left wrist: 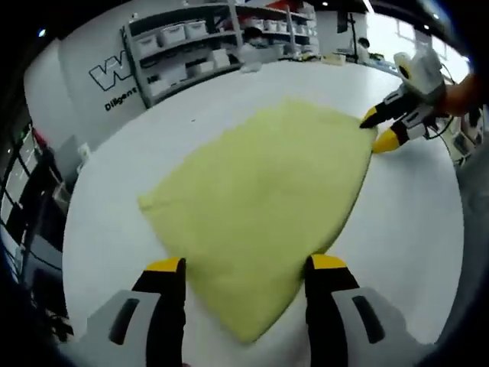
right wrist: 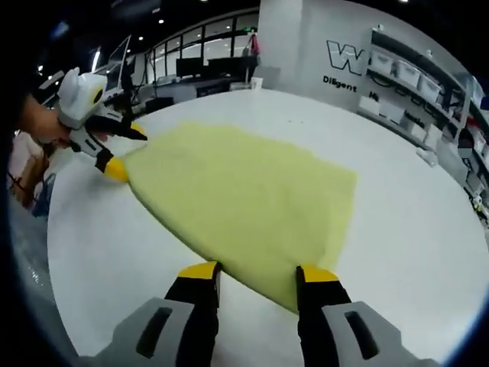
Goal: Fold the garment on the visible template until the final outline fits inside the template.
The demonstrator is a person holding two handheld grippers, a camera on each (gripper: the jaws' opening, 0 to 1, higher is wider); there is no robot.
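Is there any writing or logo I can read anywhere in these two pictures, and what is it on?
"W": the start of a big outlined logo on the white wall, cut off by the shelves.
"Diligent": small dark lettering under that logo, blurred; the ending is uncertain.
Bins on the shelves: any labels are too small to read.
Yellow garment and white table: no writing.

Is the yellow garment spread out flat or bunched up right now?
Spread flat: the yellow garment lies smooth on the white table, each gripper's open jaws astride a corner.
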